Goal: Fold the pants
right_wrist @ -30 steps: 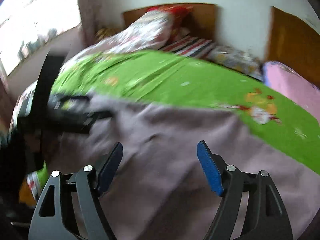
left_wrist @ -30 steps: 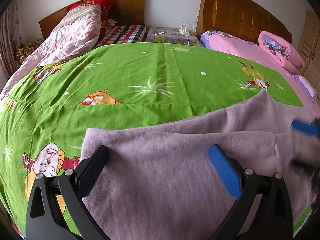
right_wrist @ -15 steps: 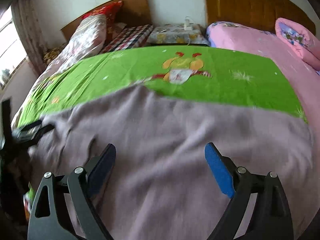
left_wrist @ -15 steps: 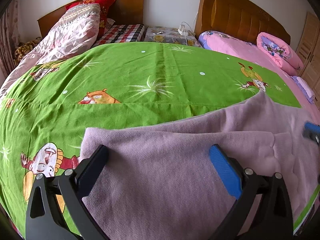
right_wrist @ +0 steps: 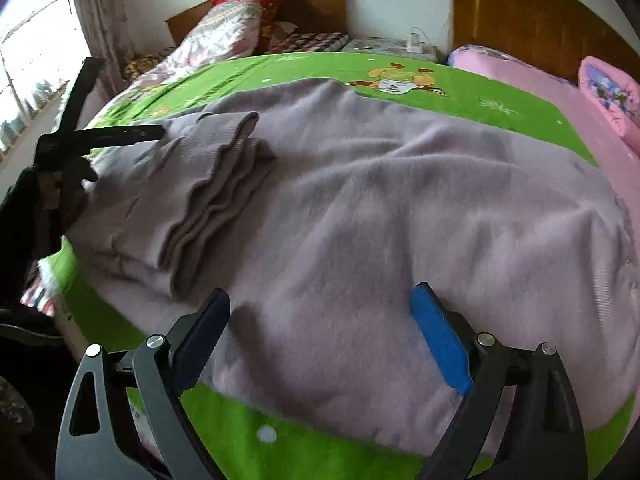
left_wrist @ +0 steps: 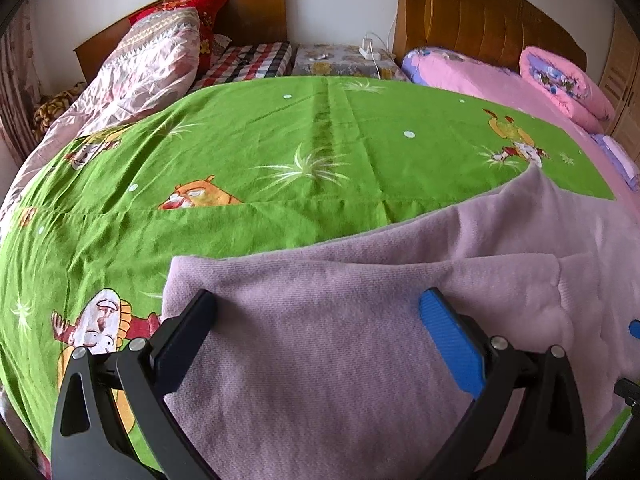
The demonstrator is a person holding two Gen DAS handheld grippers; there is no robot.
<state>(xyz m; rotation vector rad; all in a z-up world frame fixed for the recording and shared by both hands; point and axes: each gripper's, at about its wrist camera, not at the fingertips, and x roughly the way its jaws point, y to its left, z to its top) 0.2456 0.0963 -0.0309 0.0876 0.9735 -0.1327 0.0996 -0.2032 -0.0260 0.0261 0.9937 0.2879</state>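
The lilac knit pants [left_wrist: 360,360] lie spread across the near part of the green cartoon-print sheet [left_wrist: 280,152] that covers the bed, reaching almost to its near edge, where a strip of green shows below them in the right wrist view. Toward the sheet's left side one end of the garment is doubled back on itself, so that a ribbed band [right_wrist: 216,184] lies in wavy layers on top of the rest.

The left gripper [left_wrist: 320,336] hovers over that end of the pants with its jaws spread wide and nothing between them; its black finger [left_wrist: 184,344] sits just over the corner of the cloth and its blue pad [left_wrist: 452,344] over the middle. The right gripper [right_wrist: 320,328] is likewise wide open and empty, poised above the pants near the near edge (this view is slightly blurred).

Beyond the sheet, a patterned quilt [left_wrist: 148,68] and a red pillow [left_wrist: 200,4] lie against a wooden headboard [left_wrist: 240,4]; at the far right corner a pink quilt [left_wrist: 480,84] adjoins the sheet
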